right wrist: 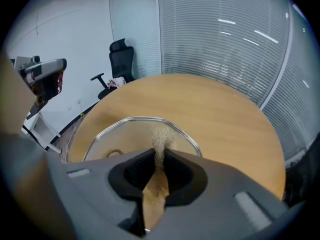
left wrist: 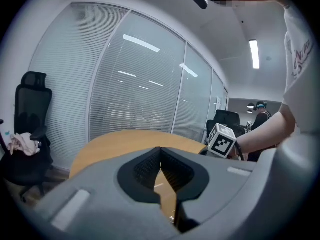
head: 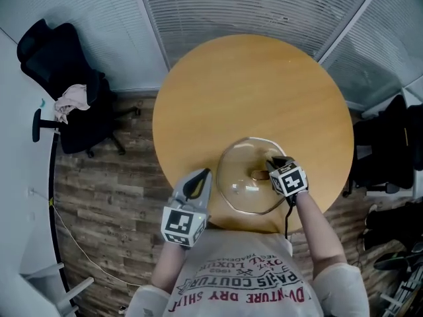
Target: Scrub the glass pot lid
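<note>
Pinching a thin tan scrub pad [right wrist: 161, 136] between its jaws, the right claw [right wrist: 160, 156] hangs over the glass pot lid [right wrist: 130, 134]. The fuzzy end of the pad sticks out a little past the jaw tips. The lid lies flat on the round wooden table [head: 251, 84], directly under and ahead of this claw, and the wood shows through the glass. Its small knob [right wrist: 114, 154] sits to the left of the jaws. In the head view the right claw [head: 274, 164] is above the lid [head: 234, 183], close to the knob, but the pad cannot be made out there; only the right gripper view shows it. The left claw [head: 203, 176] is held just beside the near left edge of the table, apart from the lid. In its own view the left claw [left wrist: 160, 151] has its jaws pressed together at the tips, with only the table [left wrist: 120, 141] behind them. That view also shows the marker cube [left wrist: 221, 140] of the right claw ahead and to the right. Far to the left of both claws stands a black office chair [head: 73, 91] with a pale cloth [head: 73, 101] on it.
</note>
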